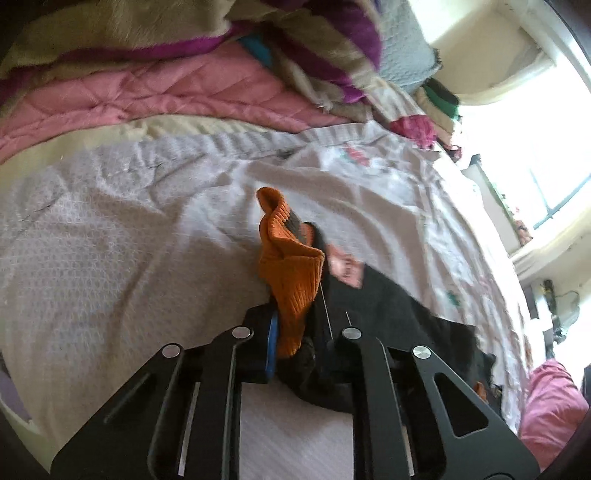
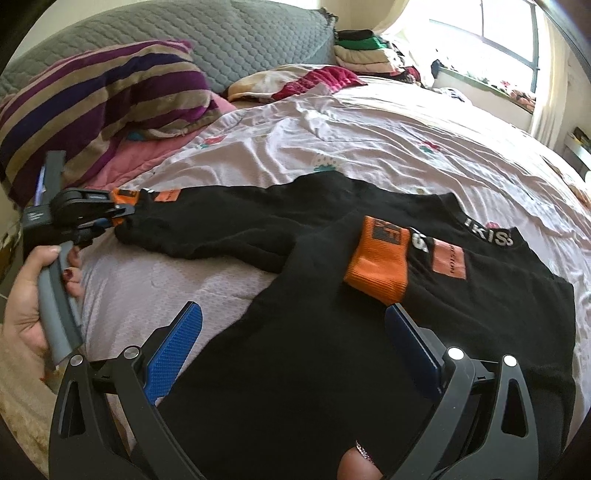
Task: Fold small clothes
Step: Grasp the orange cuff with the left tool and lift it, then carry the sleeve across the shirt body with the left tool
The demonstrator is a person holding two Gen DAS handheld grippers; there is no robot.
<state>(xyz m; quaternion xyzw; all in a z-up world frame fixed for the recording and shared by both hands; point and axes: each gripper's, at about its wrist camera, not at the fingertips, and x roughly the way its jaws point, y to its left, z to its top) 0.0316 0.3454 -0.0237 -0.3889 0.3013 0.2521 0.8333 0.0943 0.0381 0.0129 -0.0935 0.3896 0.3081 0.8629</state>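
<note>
A black sweater [image 2: 295, 369] with orange cuffs lies flat on the pale bedsheet [image 2: 369, 140], collar [image 2: 487, 236] to the right. One sleeve is folded across its body, its orange cuff [image 2: 376, 266] lying on the chest. The other sleeve [image 2: 207, 229] stretches left to my left gripper [image 2: 123, 214], held by a person's hand [image 2: 26, 288]. In the left wrist view my left gripper [image 1: 293, 332] is shut on that sleeve's orange cuff [image 1: 291, 266], which sticks up beyond the fingers. My right gripper [image 2: 291, 314] hangs open over the sweater's lower body, nothing between its blue pads [image 2: 173, 343].
A purple-striped blanket [image 2: 110, 96] and pink quilt [image 2: 147, 155] are piled at the bed's left. Behind them sits a grey quilted cushion [image 2: 240, 33]. Folded clothes [image 2: 365, 51] are stacked at the far end near a bright window [image 2: 509, 33].
</note>
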